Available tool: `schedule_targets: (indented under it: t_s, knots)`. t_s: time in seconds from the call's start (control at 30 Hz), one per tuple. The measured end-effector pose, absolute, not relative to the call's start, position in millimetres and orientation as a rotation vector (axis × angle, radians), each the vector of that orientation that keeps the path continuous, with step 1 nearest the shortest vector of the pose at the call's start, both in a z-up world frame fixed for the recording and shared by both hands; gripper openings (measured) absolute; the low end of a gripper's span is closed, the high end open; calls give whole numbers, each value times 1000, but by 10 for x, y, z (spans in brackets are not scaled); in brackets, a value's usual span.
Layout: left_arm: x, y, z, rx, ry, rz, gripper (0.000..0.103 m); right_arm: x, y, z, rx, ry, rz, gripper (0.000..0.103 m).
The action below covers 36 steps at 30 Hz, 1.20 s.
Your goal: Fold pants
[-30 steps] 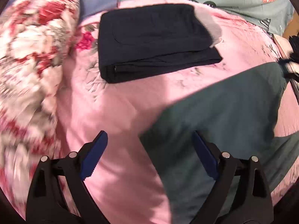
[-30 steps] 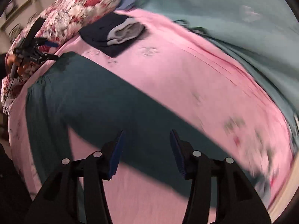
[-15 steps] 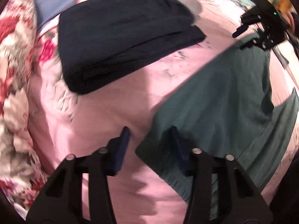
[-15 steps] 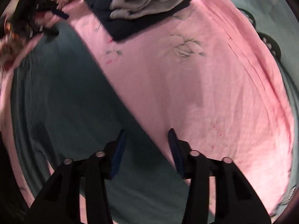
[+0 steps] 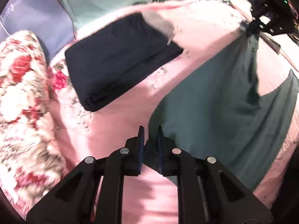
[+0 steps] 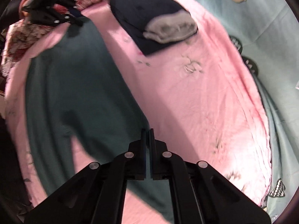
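Observation:
Dark green pants (image 5: 214, 97) lie spread on a pink bedsheet (image 5: 121, 112). My left gripper (image 5: 150, 130) is shut on a corner of the pants at their near edge. In the right wrist view the pants (image 6: 74, 97) fill the left half, and my right gripper (image 6: 148, 132) is shut on their edge at the other end. Each gripper shows in the other's view: the right one (image 5: 265, 20) at the top right, the left one (image 6: 54, 11) at the top left, both pinching the green cloth.
A folded navy garment (image 5: 119, 59) with a grey folded piece (image 6: 172, 28) on top lies at the back of the sheet. A red floral pillow (image 5: 20, 100) lies at the left. A pale teal sheet (image 6: 271, 37) lies past the pink one.
Both grippers went from open to shut, each closing on an edge of the green pants. The pants' edges have lifted slightly off the sheet.

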<state>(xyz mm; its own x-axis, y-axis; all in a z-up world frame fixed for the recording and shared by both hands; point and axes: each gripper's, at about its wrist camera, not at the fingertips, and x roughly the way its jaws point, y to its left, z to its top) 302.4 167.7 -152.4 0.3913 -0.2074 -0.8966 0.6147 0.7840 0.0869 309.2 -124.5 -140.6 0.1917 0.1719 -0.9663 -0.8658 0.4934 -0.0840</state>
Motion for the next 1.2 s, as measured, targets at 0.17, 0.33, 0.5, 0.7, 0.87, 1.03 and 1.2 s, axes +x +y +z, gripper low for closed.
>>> schedule_targets:
  t_s: [0.17,0.33,0.5,0.7,0.87,1.03,1.2]
  knots:
    - [2418,1737,-1211,480,983,-535,13,2518,-1199,-1058,-719,1089,878,2]
    - [1771,1755,-1256,503,998,-519,13,1767,-1164,-1101,-699,1086,914,2]
    - [1680,1758,-1384,462,1019,-506,13,1217,-1161,-1338,-695,1114,900,2]
    - [2050,1668,-1145,295,936,-523,43,827,-1033,-1605,-831,1067,873,2]
    - [2099,1685,-1151,213,923,-471,50,546,-928,-2099,-983,1081,892,7]
    - [1718,1995,-1149,158,894,-341,69,668,-910,-1689,-892,1049,877,31]
    - [1425,2263,-1249,52,909,-218,80,1687,-539,-996,-342,934,852,58]
